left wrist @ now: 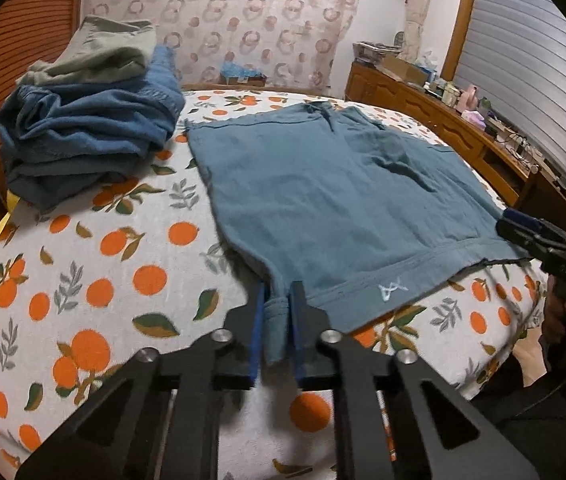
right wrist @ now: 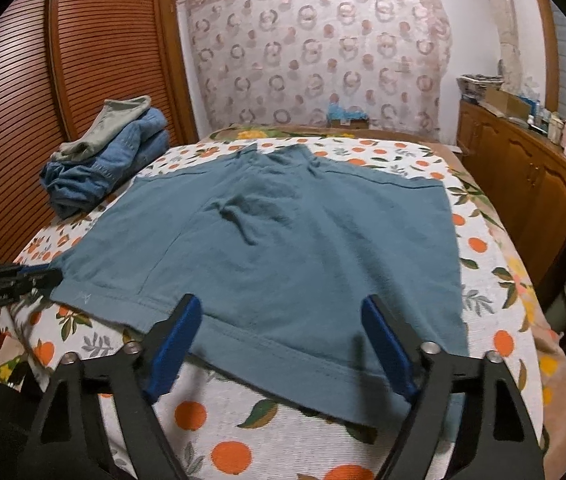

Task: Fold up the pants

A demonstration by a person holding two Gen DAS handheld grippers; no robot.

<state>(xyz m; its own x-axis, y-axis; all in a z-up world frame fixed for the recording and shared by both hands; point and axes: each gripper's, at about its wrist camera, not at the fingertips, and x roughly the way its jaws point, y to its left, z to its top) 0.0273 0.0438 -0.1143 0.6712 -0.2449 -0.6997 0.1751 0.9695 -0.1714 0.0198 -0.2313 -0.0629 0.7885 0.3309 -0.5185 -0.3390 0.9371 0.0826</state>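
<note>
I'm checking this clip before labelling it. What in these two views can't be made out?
- Left wrist view: the corner of the teal shorts pinched by the left hand-held gripper is partly covered by its blue pads.
- Right wrist view: the hem under the open right hand-held gripper is motion-blurred.
- Both views: the items on the wooden dresser are too small to identify.
- The folded pile: its lower garments are hidden by those above.
</note>
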